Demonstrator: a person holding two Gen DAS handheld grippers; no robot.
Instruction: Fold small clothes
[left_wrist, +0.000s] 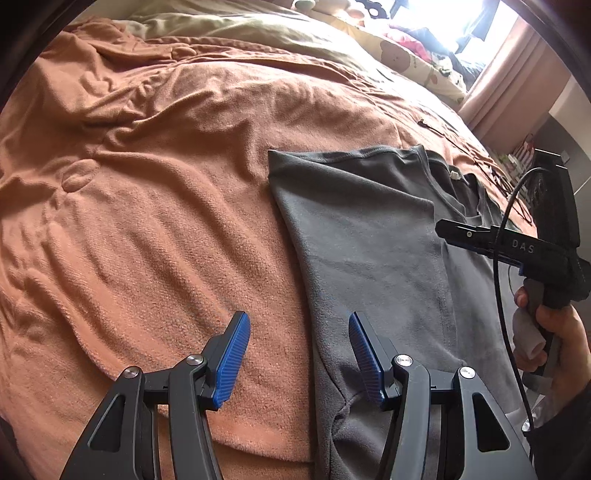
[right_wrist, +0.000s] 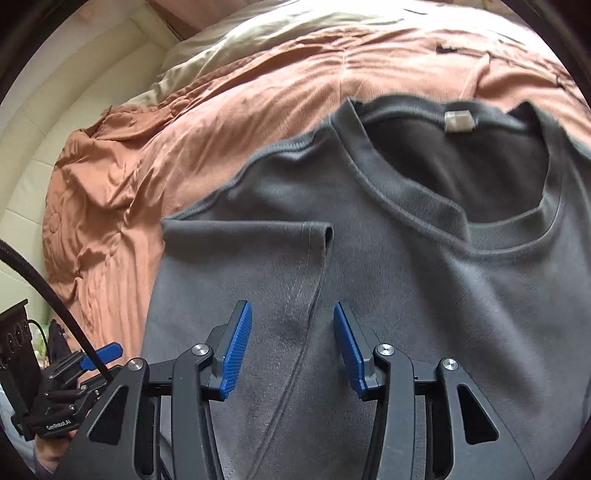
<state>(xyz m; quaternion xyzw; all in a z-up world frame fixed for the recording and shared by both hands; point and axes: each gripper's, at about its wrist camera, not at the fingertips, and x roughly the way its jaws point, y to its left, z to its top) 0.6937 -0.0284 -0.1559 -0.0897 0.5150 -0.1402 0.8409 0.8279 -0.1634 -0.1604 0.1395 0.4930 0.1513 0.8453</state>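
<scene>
A grey T-shirt (left_wrist: 369, 229) lies flat on an orange blanket (left_wrist: 166, 184), collar away from me. Its white neck label (right_wrist: 458, 120) shows inside the collar. One sleeve is folded in over the body, and its hemmed edge (right_wrist: 317, 280) runs down between the right gripper's pads. My right gripper (right_wrist: 291, 306) hovers open just above that fold, nothing pinched. My left gripper (left_wrist: 297, 317) is open over the shirt's left side edge, one pad above blanket, the other above shirt. The right gripper (left_wrist: 517, 247) also appears from the side, held by a hand (left_wrist: 554, 332).
The orange blanket (right_wrist: 184, 122) covers the bed, with a pale green duvet (left_wrist: 240, 29) and patterned pillows (left_wrist: 424, 62) behind it. A black cable (left_wrist: 502, 258) hangs from the right gripper. A cream padded wall (right_wrist: 55, 122) sits beyond the bed. A pink curtain (left_wrist: 509, 81) stands beside the window.
</scene>
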